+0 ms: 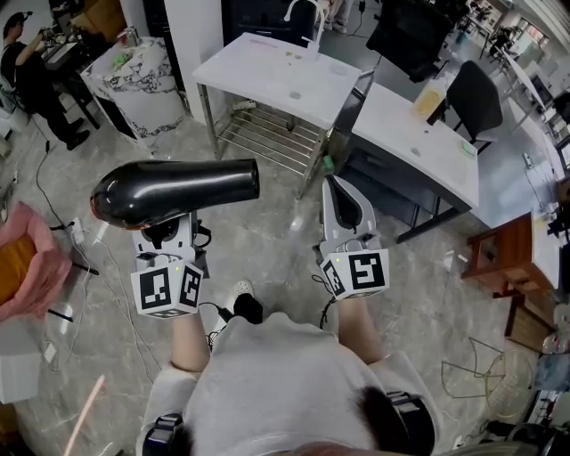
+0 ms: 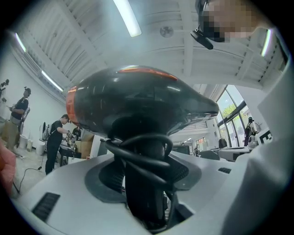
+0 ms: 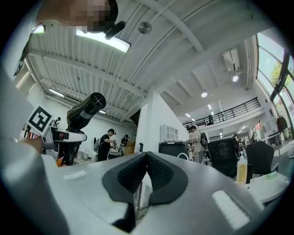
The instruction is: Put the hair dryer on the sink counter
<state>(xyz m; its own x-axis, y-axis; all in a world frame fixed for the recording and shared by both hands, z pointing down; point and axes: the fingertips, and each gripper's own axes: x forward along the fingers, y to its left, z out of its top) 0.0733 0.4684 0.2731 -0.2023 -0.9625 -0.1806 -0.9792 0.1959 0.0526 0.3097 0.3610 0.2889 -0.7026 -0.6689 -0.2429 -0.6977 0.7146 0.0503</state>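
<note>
A glossy black hair dryer [image 1: 169, 190] is held up by its handle in my left gripper [image 1: 167, 233], barrel pointing right. In the left gripper view the dryer's body [image 2: 138, 103] fills the top, and its handle with the cord wound round it [image 2: 144, 183] sits clamped between the jaws. My right gripper [image 1: 343, 200] is beside it, jaws shut with nothing between them; its pads [image 3: 146, 176] meet at the tips. The white sink counter [image 1: 276, 78] with a faucet [image 1: 307, 16] stands ahead on a metal frame.
A white desk [image 1: 419, 142] with a black chair [image 1: 472, 98] stands right of the counter. A marble-patterned stand [image 1: 142, 80] is at back left, a pink bag [image 1: 31, 258] at left, a wooden table [image 1: 508, 258] at right. Cables lie on the floor. People work far left.
</note>
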